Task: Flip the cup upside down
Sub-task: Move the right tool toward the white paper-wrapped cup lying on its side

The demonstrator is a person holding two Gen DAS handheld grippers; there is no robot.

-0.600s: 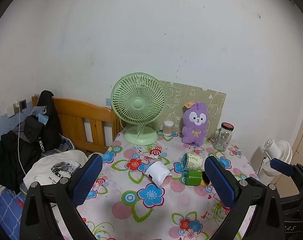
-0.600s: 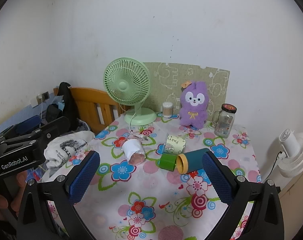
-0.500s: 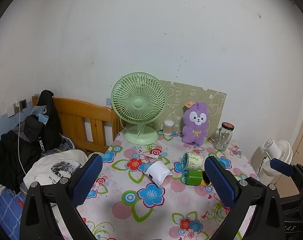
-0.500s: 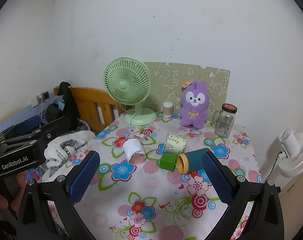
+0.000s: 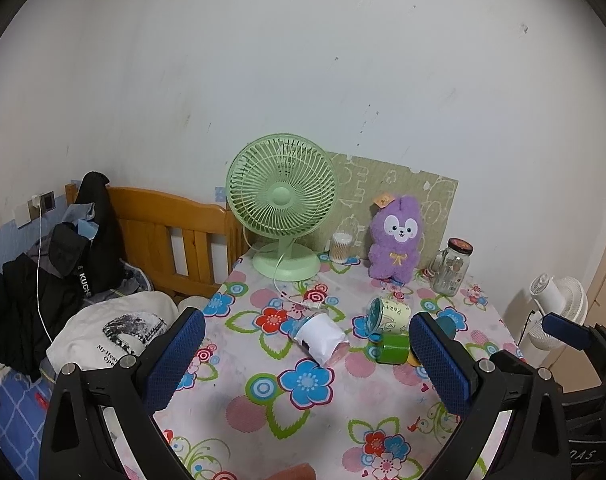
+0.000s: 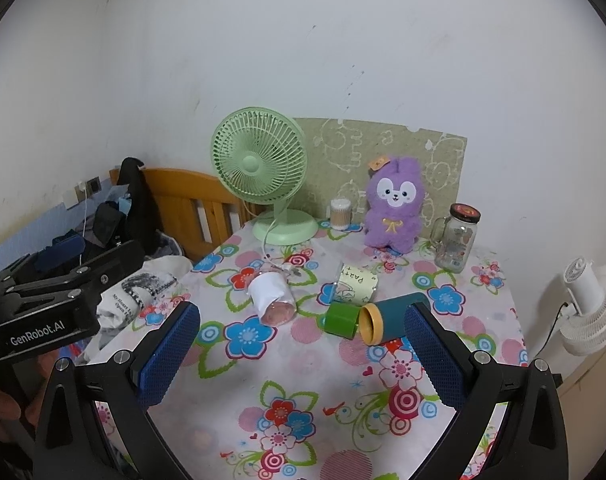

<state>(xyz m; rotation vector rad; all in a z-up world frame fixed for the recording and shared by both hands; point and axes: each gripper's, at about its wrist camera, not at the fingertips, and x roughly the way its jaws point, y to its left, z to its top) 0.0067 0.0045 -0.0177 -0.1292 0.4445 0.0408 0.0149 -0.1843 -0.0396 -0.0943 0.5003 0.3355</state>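
Observation:
Several cups lie on their sides on the floral table [image 6: 303,380]: a white-sleeved clear cup [image 6: 273,298], a pale yellow "Party" cup [image 6: 357,284], a small green cup [image 6: 342,319] and a teal cup with a yellow rim [image 6: 391,318]. They also show in the left wrist view: white cup [image 5: 322,338], yellow cup [image 5: 389,314], green cup [image 5: 393,348]. My left gripper [image 5: 303,364] and right gripper [image 6: 303,354] are both open and empty, held above the table's near side, apart from the cups.
A green desk fan [image 6: 263,172], a cotton swab jar [image 6: 339,214], a purple plush [image 6: 393,204] and a glass jar mug [image 6: 457,238] stand along the back. A wooden bed frame [image 6: 187,204] with clothes is left. A white floor fan [image 6: 591,304] is right.

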